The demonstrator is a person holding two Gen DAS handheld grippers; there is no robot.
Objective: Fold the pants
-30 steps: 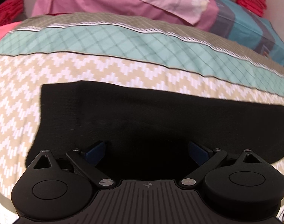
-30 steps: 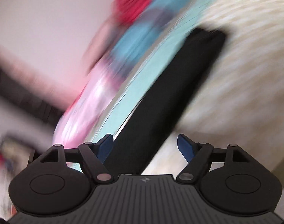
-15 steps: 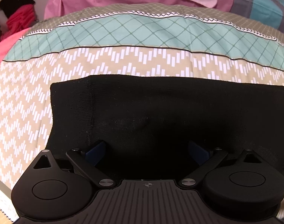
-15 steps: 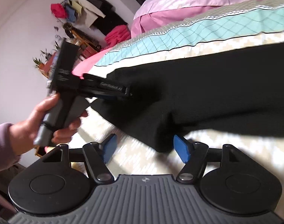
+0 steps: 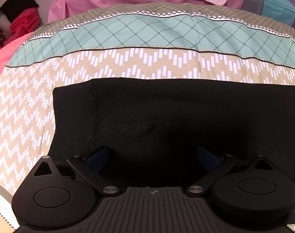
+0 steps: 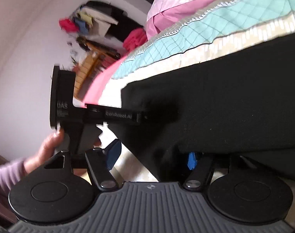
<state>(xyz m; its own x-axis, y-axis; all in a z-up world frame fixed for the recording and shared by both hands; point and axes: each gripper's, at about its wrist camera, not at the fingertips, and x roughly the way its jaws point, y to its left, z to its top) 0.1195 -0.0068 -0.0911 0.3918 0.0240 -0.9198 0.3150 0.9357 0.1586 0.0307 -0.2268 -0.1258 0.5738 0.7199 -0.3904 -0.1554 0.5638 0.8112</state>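
Observation:
Black pants (image 5: 166, 112) lie flat across a patterned bedspread (image 5: 128, 62), their left end a straight hem. My left gripper (image 5: 152, 155) stands open low over the near part of the cloth, its blue pads wide apart. From the right wrist view, the pants (image 6: 225, 97) fill the right side. My right gripper (image 6: 153, 156) is open at their near corner, with the cloth's edge between its fingers and draped over the right pad (image 6: 192, 159). The left gripper (image 6: 116, 115) reaches in from the left onto the cloth, held by a hand (image 6: 48, 145).
Pink pillows (image 5: 128, 0) and a blue one (image 5: 279, 2) lie at the bed's far side. A pink blanket (image 5: 3, 58) shows at the left edge. Piled clothes (image 6: 100, 19) and a wooden rack (image 6: 89, 68) stand by the white wall beyond the bed.
The right gripper swung round from a blurred sweep along the pants to their near left corner and moved in closer. The left gripper tipped downward slightly over the cloth.

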